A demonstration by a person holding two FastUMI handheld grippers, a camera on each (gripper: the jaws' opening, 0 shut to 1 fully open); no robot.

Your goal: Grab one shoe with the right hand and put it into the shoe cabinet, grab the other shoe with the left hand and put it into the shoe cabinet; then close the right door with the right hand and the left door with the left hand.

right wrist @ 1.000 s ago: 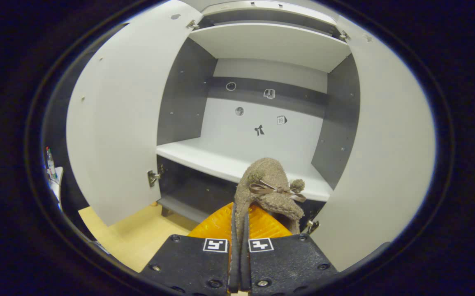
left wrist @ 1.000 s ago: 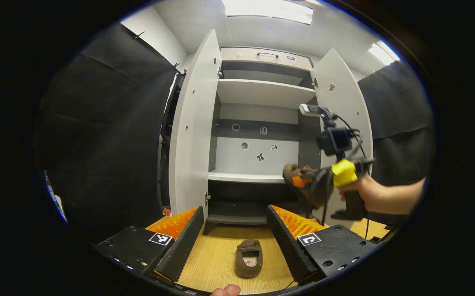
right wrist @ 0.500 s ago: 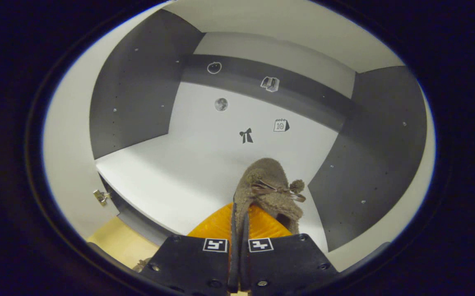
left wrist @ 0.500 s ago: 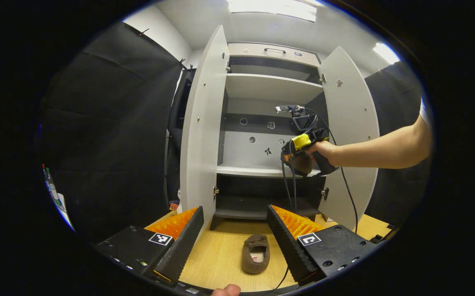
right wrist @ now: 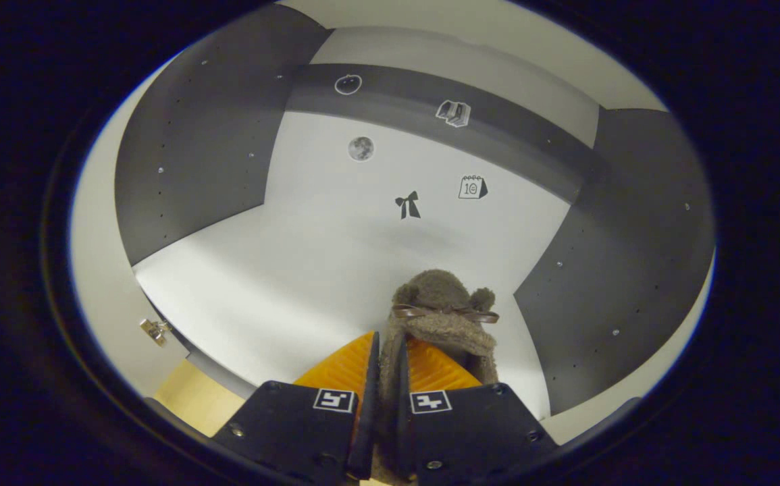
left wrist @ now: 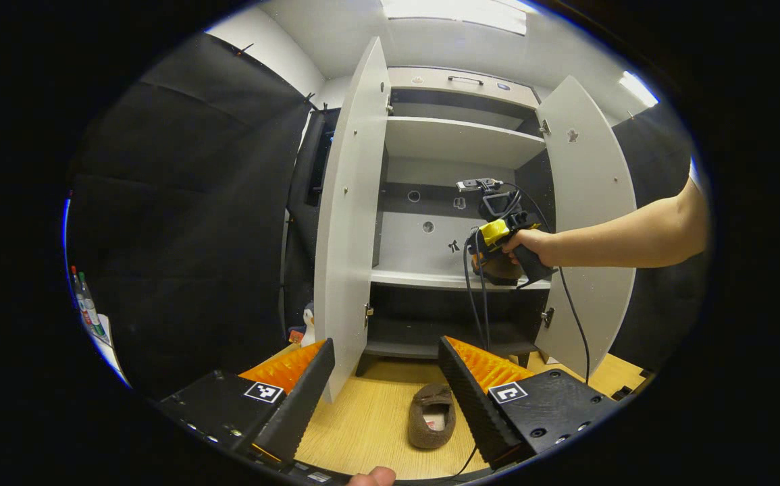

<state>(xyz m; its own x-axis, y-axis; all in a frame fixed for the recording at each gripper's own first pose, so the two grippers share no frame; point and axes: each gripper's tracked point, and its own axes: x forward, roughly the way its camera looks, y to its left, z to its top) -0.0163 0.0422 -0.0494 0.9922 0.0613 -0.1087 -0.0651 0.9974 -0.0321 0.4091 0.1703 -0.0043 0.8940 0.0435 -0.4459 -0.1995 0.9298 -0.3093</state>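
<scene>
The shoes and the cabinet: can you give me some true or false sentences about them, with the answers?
1. The right gripper has a fuzzy brown shoe pinched between its fingers. True.
2. Both cabinet doors are closed. False: the left door and the right door both stand open.
3. The other shoe lies on the wooden floor in front of the cabinet. True.
4. The left gripper is holding a shoe. False: its fingers are spread apart with nothing between them.
5. The held shoe is over the bottom shelf. False: it is at the white middle shelf.
</scene>
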